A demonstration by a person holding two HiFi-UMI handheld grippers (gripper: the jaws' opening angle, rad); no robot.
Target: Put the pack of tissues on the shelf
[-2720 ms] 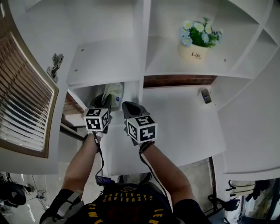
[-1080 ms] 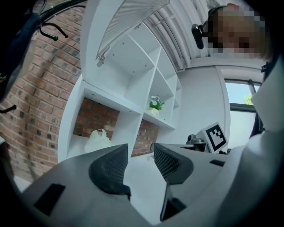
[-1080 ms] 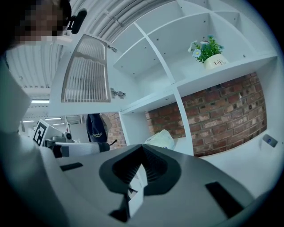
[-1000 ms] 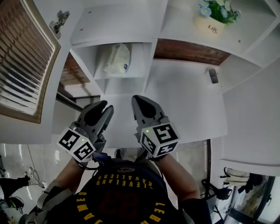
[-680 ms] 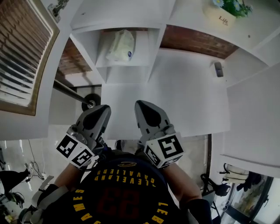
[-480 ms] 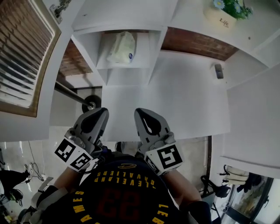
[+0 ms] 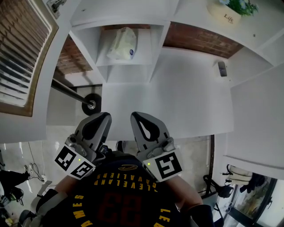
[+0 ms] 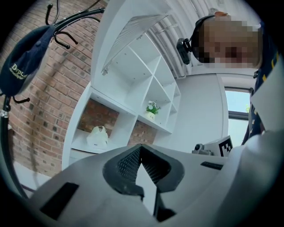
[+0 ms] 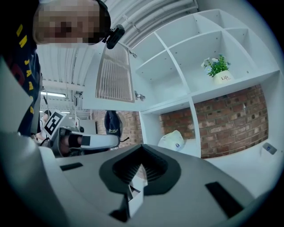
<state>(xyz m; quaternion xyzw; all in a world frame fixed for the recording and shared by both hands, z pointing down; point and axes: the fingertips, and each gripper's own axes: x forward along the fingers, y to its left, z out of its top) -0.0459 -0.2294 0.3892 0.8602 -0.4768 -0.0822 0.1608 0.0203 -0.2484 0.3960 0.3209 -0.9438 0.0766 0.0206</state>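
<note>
The pack of tissues (image 7: 120,44) is a pale bag with a blue dot. It stands alone in a lower-left cubby of the white shelf (image 7: 155,40), in front of brick. It also shows as the tissue pack (image 8: 98,137) in the left gripper view and the tissue pack (image 9: 174,140) in the right gripper view. My left gripper (image 7: 103,118) and right gripper (image 7: 136,118) hang side by side close to my chest, well back from the shelf. Both are shut and empty. In their own views the left gripper (image 8: 141,149) and right gripper (image 9: 141,151) show tips that meet.
A potted flower (image 7: 230,13) stands in an upper-right cubby and a small dark object (image 7: 222,68) lies on the wide counter. A louvered door (image 7: 22,57) hangs open at the left. A black coat-rack pole (image 7: 73,95) with a dark cap (image 8: 24,66) stands left of the shelf.
Both grippers have drawn back from the cubby toward my body, leaving the tissue pack on the shelf. The left jaws have come together over the last second.
</note>
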